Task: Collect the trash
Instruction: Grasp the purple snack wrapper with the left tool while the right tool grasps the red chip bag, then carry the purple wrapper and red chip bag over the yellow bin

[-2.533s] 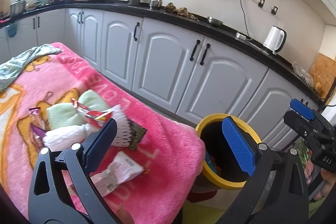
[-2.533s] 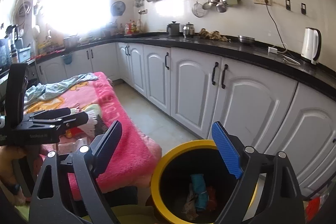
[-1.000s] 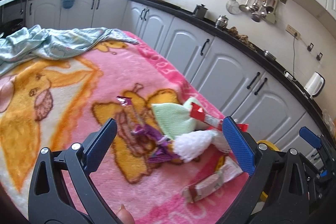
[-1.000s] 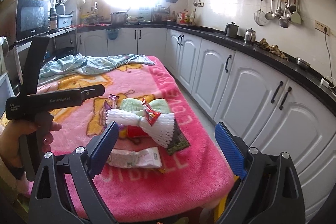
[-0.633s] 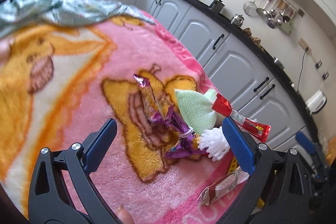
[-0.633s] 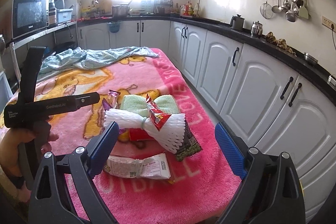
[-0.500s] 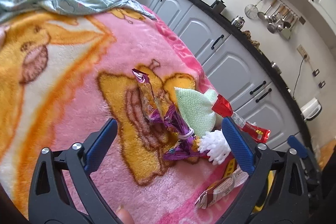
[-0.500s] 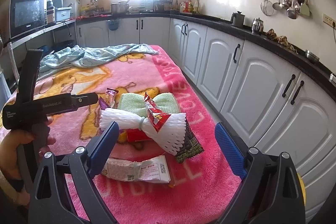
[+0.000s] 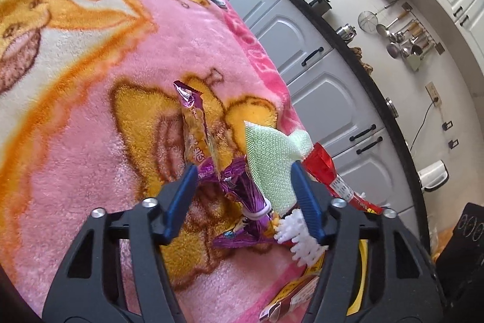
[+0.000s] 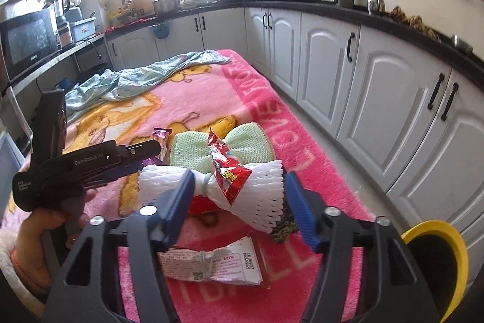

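Note:
On the pink blanket (image 9: 90, 141) lies a purple wrapper (image 9: 239, 186) tied with a band, next to a pale green foam net (image 9: 269, 159). My left gripper (image 9: 243, 196) hangs low over both with its jaws closing; both sit between the pads, with no firm press visible. A white foam net (image 10: 260, 196) tied with a red snack wrapper (image 10: 227, 171) sits between the closing jaws of my right gripper (image 10: 239, 199), its pads not clearly pressing. The right wrist view shows the left gripper (image 10: 145, 153) held by a hand (image 10: 45, 232).
A white printed packet (image 10: 217, 262) and a dark green wrapper (image 10: 282, 229) lie near the blanket's front edge. A yellow-rimmed bin (image 10: 435, 232) stands on the floor at the right. A blue-green cloth (image 10: 145, 77) lies at the far end. White cabinets (image 10: 393, 111) line the right side.
Both grippers' jaws have narrowed by about half. The left gripper sank and rolled closer to the purple wrapper. The right gripper moved in over the white foam net.

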{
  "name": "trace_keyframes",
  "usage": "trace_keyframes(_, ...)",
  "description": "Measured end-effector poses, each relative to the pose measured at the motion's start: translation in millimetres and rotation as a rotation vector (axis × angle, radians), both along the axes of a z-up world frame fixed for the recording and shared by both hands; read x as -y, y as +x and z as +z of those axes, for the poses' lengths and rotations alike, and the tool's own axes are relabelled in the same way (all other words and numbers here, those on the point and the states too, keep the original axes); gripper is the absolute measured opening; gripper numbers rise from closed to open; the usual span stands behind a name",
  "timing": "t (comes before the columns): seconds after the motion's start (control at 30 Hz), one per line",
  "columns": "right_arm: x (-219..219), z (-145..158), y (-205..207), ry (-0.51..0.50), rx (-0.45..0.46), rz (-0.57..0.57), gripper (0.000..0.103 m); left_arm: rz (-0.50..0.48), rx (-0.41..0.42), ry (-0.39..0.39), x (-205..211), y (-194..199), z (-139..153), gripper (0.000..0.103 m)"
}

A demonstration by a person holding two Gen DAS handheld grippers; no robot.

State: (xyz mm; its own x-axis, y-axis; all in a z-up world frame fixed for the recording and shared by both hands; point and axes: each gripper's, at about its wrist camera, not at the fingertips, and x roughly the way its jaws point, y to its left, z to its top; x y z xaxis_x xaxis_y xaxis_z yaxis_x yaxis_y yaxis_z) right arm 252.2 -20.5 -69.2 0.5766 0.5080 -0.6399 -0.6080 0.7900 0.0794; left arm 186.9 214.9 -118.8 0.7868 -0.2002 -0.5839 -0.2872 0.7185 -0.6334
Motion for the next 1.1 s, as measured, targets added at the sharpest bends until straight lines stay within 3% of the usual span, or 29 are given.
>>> trace_keyframes(0.23,2,-4,1,0.019,-0.039,0.007,0.009,-0.025,-0.014,0.001,4,5,-4,0.023)
trace_keyframes(0.3,3,-2,-2,0.021,-0.027,0.013,0.006,-0.033,-0.013,0.005,5,4,-4,0.020)
trace_keyframes(0.67,12,15,-26,0.036,0.039,0.053,0.003,-0.024,0.022,0.086,4,-14,14,0.017)
trace_keyframes(1.1,27,36,-48,0.046,0.090,0.049,0.003,-0.019,0.136,0.204,14,-40,66,0.015)
